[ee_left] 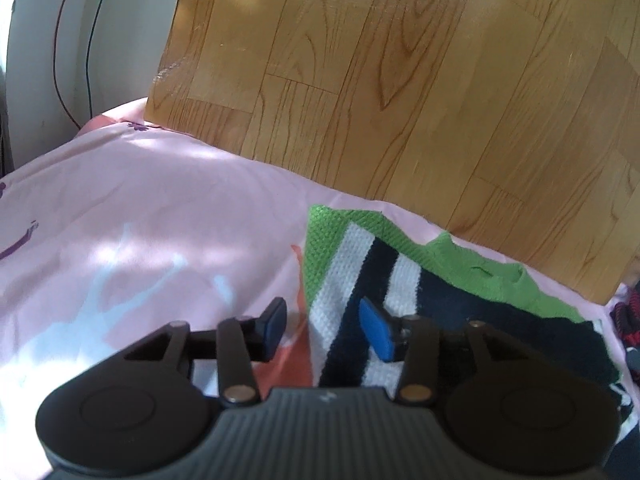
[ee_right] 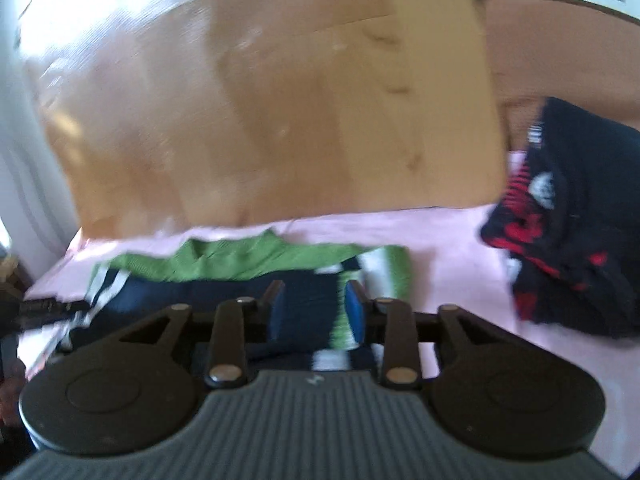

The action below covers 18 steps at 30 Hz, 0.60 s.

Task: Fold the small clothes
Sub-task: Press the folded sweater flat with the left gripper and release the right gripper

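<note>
Left wrist view: soft, floppy striped knit garment [ee_left: 360, 280], best pinched at its hem edge; left gripper [ee_left: 326, 330] and, seemingly, blurred right gripper [ee_right: 318, 314] partly open, holding nothing.

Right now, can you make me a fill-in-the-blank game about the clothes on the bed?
1. The striped sweater has a collar colored ____.
2. It lies on a bedsheet colored ____.
3. The dark clothes pile has patches of white and ____.
4. Behind the bed stands a board that looks like ____.

Missing words: green; pink; red; wood
</note>
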Motion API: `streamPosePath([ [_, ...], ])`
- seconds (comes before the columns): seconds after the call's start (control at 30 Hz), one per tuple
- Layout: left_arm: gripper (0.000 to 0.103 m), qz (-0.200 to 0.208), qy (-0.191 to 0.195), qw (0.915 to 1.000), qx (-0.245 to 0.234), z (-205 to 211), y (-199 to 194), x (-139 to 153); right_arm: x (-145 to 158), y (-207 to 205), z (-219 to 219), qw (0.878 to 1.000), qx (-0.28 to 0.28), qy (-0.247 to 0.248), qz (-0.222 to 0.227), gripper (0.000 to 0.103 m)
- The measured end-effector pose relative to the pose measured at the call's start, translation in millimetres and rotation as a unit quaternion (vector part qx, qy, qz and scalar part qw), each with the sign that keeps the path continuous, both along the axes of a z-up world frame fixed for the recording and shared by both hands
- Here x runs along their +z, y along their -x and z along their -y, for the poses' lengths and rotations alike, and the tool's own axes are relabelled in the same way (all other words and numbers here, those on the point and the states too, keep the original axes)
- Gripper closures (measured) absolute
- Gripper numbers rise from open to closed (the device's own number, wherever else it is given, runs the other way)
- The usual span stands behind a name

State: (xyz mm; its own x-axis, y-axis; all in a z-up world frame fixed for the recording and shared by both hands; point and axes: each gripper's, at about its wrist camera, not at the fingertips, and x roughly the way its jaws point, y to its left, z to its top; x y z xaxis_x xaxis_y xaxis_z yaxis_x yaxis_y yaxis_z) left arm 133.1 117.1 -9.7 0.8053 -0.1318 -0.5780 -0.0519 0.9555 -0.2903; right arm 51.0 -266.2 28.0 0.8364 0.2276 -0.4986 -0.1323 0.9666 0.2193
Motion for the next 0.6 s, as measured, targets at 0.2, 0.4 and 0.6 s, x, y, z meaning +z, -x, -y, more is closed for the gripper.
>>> streamPosePath([
  [0.2,0.053,-0.009,-0.009,0.9999,0.006,-0.4,-2.0,-1.2,-31.0,-16.7,1.8,0.999,-0.029,0.023,-0.035,0.051],
  [0.4,0.046,-0.011,-0.011,0.9998,0.013,-1.9,-1.8,-1.6,-29.9,-12.7,2.9,0.998,-0.037,0.032,-0.027,0.050],
  [0.6,0.039,-0.011,-0.015,0.9997,0.015,-1.2,-1.1,-1.3,-29.6,-13.1,-2.2,0.998,-0.048,0.036,-0.024,0.049],
])
